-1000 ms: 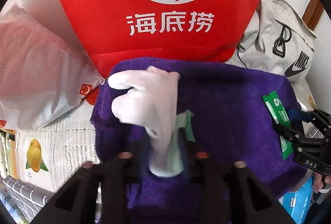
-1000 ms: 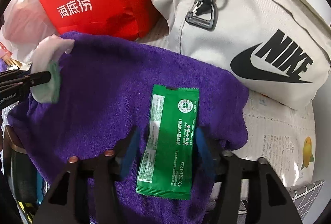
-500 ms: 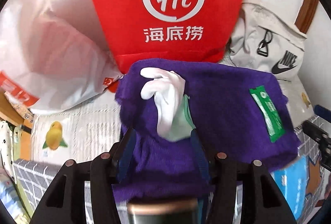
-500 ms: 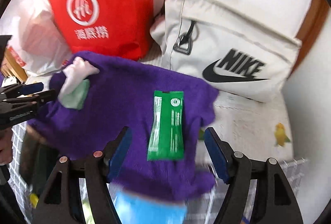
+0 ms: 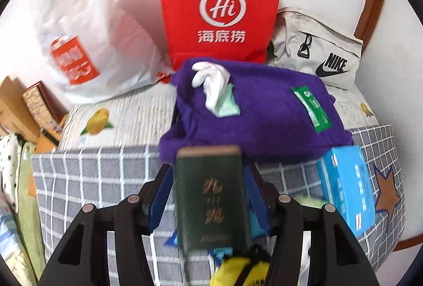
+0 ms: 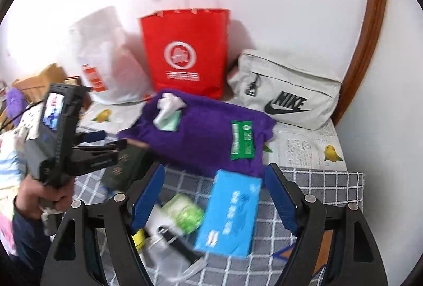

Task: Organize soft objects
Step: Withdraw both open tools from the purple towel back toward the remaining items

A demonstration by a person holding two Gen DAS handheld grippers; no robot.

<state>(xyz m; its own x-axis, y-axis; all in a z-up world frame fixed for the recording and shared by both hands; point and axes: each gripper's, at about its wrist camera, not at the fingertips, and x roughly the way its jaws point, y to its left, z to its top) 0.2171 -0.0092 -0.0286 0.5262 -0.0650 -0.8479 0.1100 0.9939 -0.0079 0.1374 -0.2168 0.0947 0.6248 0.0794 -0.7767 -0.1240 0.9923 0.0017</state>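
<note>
A purple towel [image 5: 264, 111] [image 6: 206, 132] lies on the bed. On it rest a white glove [image 5: 211, 80] [image 6: 169, 106] with a pale green packet [image 5: 227, 106], and a green wipe sachet [image 5: 312, 109] [image 6: 242, 140]. My left gripper [image 5: 208, 196] [image 6: 113, 151] stands open around a dark green box [image 5: 211, 198] [image 6: 124, 167] in front of the towel; whether the pads touch it I cannot tell. My right gripper [image 6: 211, 196] is open and empty above a blue tissue pack [image 6: 230, 212] [image 5: 346, 188].
A red paper bag [image 5: 219, 14] [image 6: 185, 53], a white plastic bag [image 5: 87, 43] and a beige Nike bag [image 5: 317, 53] [image 6: 285, 93] stand at the wall. A green-topped bottle [image 6: 182, 214] and yellow object [image 5: 238, 272] lie on the grey checked blanket [image 5: 92, 180].
Both grippers have pulled back from the towel, leaving the glove and sachet lying on it. The left gripper now has the dark green box between its fingers.
</note>
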